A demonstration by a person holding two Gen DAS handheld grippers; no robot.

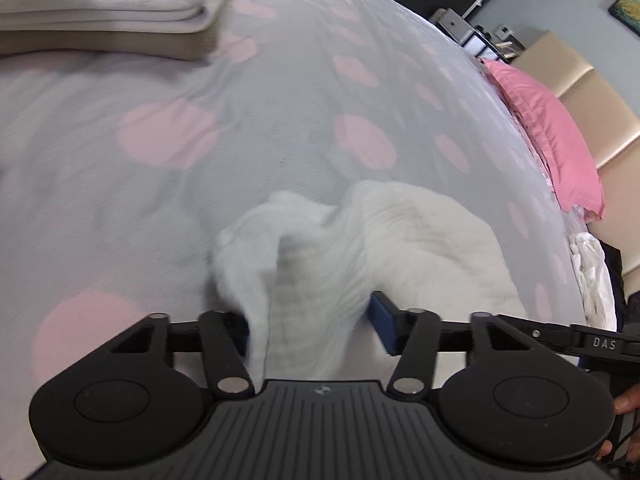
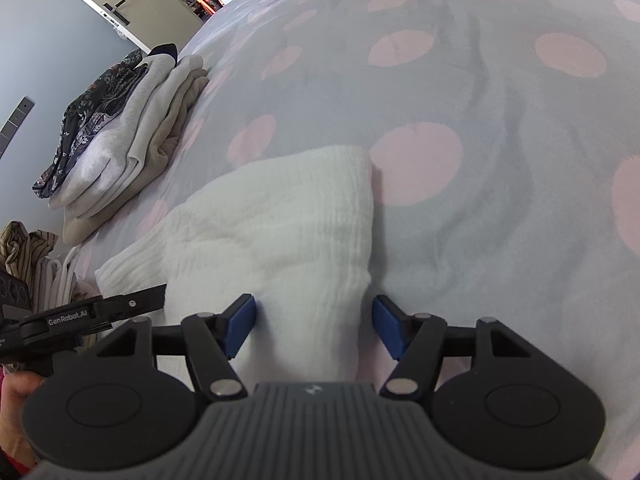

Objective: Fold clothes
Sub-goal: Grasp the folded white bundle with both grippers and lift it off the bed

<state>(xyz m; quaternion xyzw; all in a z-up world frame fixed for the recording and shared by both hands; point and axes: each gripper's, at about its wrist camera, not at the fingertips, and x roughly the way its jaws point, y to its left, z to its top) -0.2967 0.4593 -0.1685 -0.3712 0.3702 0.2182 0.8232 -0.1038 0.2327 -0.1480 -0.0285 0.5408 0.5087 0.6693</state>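
A white ribbed garment (image 1: 400, 240) lies on the grey bedspread with pink dots (image 1: 280, 100). My left gripper (image 1: 308, 324) is open, its blue pads wide apart, with a bunched fold of the garment between them; the left pad is partly hidden by cloth. In the right wrist view the same garment (image 2: 280, 220) lies folded in front of me. My right gripper (image 2: 314, 326) is open with its blue pads (image 2: 242, 326) on either side of the garment's near edge. The left gripper's body shows at the left of that view (image 2: 80, 316).
A stack of folded towels (image 1: 104, 8) sits at the far left of the bed. A pink pillow (image 1: 552, 132) lies along the right edge. In the right wrist view, folded clothes (image 2: 132, 128) are piled on the left, and more loose clothes (image 2: 36, 256) lie beyond the bed edge.
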